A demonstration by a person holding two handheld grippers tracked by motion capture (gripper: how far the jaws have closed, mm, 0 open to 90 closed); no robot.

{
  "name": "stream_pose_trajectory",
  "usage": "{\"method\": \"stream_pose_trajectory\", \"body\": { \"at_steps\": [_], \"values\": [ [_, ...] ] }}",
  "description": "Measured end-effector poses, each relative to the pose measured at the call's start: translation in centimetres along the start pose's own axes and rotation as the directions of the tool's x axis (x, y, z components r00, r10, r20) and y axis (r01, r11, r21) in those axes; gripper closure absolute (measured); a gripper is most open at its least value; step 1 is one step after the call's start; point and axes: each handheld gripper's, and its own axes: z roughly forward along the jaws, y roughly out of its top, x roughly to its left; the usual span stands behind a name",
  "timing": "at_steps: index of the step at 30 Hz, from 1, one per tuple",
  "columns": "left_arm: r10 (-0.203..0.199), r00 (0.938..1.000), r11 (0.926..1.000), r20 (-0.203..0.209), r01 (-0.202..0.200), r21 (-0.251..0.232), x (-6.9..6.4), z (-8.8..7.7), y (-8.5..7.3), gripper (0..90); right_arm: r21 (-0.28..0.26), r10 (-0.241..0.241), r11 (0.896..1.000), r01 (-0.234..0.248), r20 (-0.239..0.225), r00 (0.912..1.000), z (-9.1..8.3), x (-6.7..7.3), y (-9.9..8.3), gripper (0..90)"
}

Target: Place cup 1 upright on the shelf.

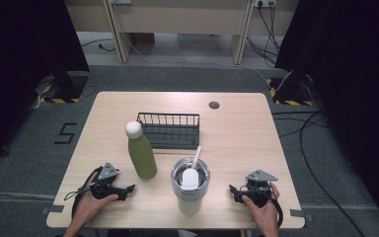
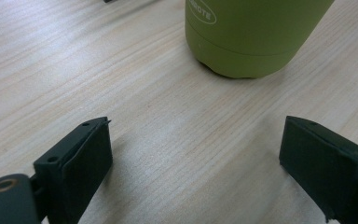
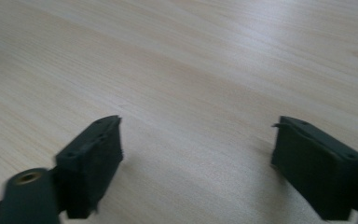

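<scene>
Left gripper [image 2: 196, 158] released before green bottle [image 2: 251, 32], logo partly readable; right gripper [image 3: 196, 158] released.

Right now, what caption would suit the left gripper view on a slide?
Open left gripper above pale wooden table, facing the base of a green metal bottle.

A green bottle [image 1: 142, 157] with a round white cap stood upright on the counter [image 1: 237, 133], leaning slightly in the high view. Just right of it stood a steel tumbler [image 1: 190, 190], upright, its clear lid carrying a white straw that tilted toward the far side.
</scene>
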Motion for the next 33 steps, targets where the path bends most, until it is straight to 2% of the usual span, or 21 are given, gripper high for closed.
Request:
{"method": "stream_pose_trajectory", "body": {
  "at_steps": [3,5,6,7,8,10,11,12,14,15,16,21,23,24,25,33],
  "values": [
    [0.000,1.0000,1.0000,0.000,0.000,0.000,0.0,0.0,0.0,8.6,-0.017,-0.010,1.000,0.010,-0.001,0.9999,-0.3,0.2,0.0,18.6],
    [0.000,1.0000,1.0000,0.000,0.000,0.000,0.0,0.0,0.0,8.6,-0.057,-0.014,0.998,0.013,-0.013,0.9998,-0.9,0.5,0.0,15.9],
    [0.000,1.0000,1.0000,0.000,0.000,0.000,0.0,0.0,0.0,8.6,-0.057,-0.014,0.998,0.013,-0.013,0.9998,-0.9,0.5,0.0,15.9],
    [0.000,1.0000,1.0000,0.000,0.000,0.000,0.0,0.0,0.0,8.6,-0.095,-0.026,0.995,0.024,-0.017,0.9995,-1.4,0.7,0.0,16.1],
    [0.000,1.0000,1.0000,0.000,0.000,0.000,0.0,0.0,0.0,8.6,-0.095,-0.026,0.995,0.024,-0.017,0.9995,-1.4,0.7,0.0,16.1],
    [0.000,1.0000,1.0000,0.000,0.000,0.000,0.0,0.0,0.0,8.6,-0.125,-0.031,0.992,0.026,-0.038,0.9988,-1.9,1.2,-0.1,15.6],
    [0.000,1.0000,1.0000,0.000,0.000,0.000,0.0,0.0,0.0,8.6,-0.142,-0.049,0.989,0.041,-0.054,0.9973,-2.1,1.5,-0.1,15.3],
    [0.000,1.0000,1.0000,0.000,0.000,0.000,0.0,0.0,0.0,8.6,-0.165,-0.077,0.984,0.064,-0.071,0.9945,-2.4,1.9,-0.1,15.8],
    [0.000,1.0000,1.0000,-0.001,0.000,0.000,0.0,0.0,0.0,8.6,-0.194,-0.098,0.978,0.078,-0.096,0.9906,-2.9,2.5,-0.2,15.6],
    [0.000,1.0000,1.0000,0.000,0.000,0.000,0.0,0.0,0.0,8.6,-0.221,-0.106,0.972,0.075,-0.129,0.9861,-3.3,3.1,-0.3,15.4],
    [0.000,1.0000,1.0000,0.000,0.000,0.000,0.0,0.0,0.0,8.6,-0.221,-0.106,0.972,0.075,-0.129,0.9861,-3.3,3.1,-0.3,15.4],
    [0.000,1.0000,1.0000,0.000,0.000,0.000,0.0,0.0,0.0,8.6,-0.285,-0.140,0.955,0.081,-0.195,0.9707,-4.2,4.6,-0.6,15.3],
    [0.000,1.0000,1.0000,-0.001,0.000,0.000,0.0,0.0,0.0,8.6,-0.298,-0.161,0.950,0.094,-0.208,0.9648,-4.3,5.2,-0.5,15.4],
    [0.000,1.0000,1.0000,-0.001,0.000,0.000,0.0,0.0,0.0,8.6,-0.308,-0.183,0.945,0.108,-0.227,0.9564,-4.2,5.8,-0.4,15.7],
    [0.000,1.0000,1.0000,-0.001,0.000,0.000,0.0,0.0,0.0,8.6,-0.308,-0.183,0.945,0.108,-0.227,0.9564,-4.2,5.8,-0.4,15.7],
    [0.000,1.0000,1.0000,0.000,0.000,0.000,0.0,0.0,0.0,8.6,-0.344,-0.232,0.931,0.125,-0.289,0.9290,-4.1,7.8,-0.2,15.7]
  ]
}}
